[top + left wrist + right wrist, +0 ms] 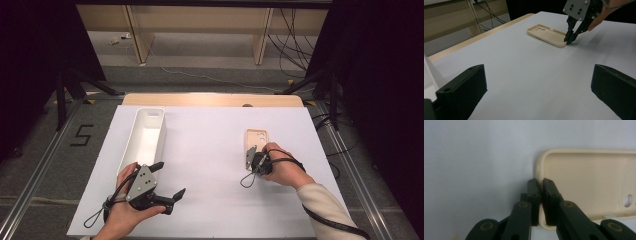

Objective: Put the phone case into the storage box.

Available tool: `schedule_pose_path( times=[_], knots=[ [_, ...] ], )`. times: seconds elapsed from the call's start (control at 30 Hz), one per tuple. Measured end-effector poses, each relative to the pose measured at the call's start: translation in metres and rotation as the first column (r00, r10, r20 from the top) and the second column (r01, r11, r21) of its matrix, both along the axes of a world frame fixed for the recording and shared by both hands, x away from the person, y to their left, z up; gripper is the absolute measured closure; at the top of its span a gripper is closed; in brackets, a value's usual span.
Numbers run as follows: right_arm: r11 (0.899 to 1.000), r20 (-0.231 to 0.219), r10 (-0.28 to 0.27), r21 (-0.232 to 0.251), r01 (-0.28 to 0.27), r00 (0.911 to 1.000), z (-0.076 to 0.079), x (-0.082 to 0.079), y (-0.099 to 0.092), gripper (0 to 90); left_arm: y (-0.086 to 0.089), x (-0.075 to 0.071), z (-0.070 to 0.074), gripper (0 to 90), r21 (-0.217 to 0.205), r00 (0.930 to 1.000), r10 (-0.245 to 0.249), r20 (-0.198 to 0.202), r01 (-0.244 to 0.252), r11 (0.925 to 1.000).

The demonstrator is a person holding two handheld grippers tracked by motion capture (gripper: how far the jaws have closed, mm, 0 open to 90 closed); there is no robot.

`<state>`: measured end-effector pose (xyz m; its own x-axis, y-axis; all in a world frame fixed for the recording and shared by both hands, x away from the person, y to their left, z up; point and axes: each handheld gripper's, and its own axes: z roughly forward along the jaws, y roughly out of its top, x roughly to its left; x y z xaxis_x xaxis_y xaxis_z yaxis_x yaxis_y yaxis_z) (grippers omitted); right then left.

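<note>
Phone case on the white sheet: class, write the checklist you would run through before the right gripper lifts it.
1. Right gripper jaws astride the wall of the phone case, one inside, one outside: ok.
2. Jaws closed on that wall: ok, almost no gap remains.
3. Grip placed centrally: not ok, it sits at an end edge near a corner, so the case may tilt when raised.
4. Case flat, open side up on the white sheet: ok.
5. Left gripper open and well away from the case: ok.
6. White bin upright with open top: ok.
</note>
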<state>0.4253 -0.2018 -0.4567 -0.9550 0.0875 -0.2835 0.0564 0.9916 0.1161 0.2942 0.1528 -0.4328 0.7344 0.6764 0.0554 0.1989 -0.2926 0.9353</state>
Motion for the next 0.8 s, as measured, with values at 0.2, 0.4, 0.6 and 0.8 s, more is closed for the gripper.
schedule_pose_path(
  times=[0.2, 0.4, 0.6, 0.8],
  knots=[
    [1.0, 0.007, 0.013, 0.0, -0.013, 0.9999, -0.0001, 0.0001, -0.0004, 85.9, -0.0002, -0.0002, -0.0001, 0.0, -0.001, 1.0, 0.0, -0.003, 0.0, 1.0],
    [1.0, 0.014, 0.017, 0.005, -0.017, 0.9998, 0.0007, -0.0001, -0.0011, 86.4, -0.0001, -0.0003, -0.0002, 0.0, -0.001, 1.0, -0.001, -0.004, 0.001, 1.0],
    [1.0, 0.028, 0.015, 0.024, -0.015, 0.9995, 0.0064, -0.0012, -0.0025, 86.8, 0.0, -0.0003, -0.0004, 0.0, 0.0, 1.0, -0.003, -0.005, 0.003, 1.0],
    [0.999, 0.035, 0.016, 0.033, -0.018, 0.9993, 0.0091, -0.0025, -0.0037, 87.0, -0.0001, -0.0003, -0.0006, 0.0, -0.002, 1.0, -0.003, -0.007, 0.003, 1.0]
  ],
)
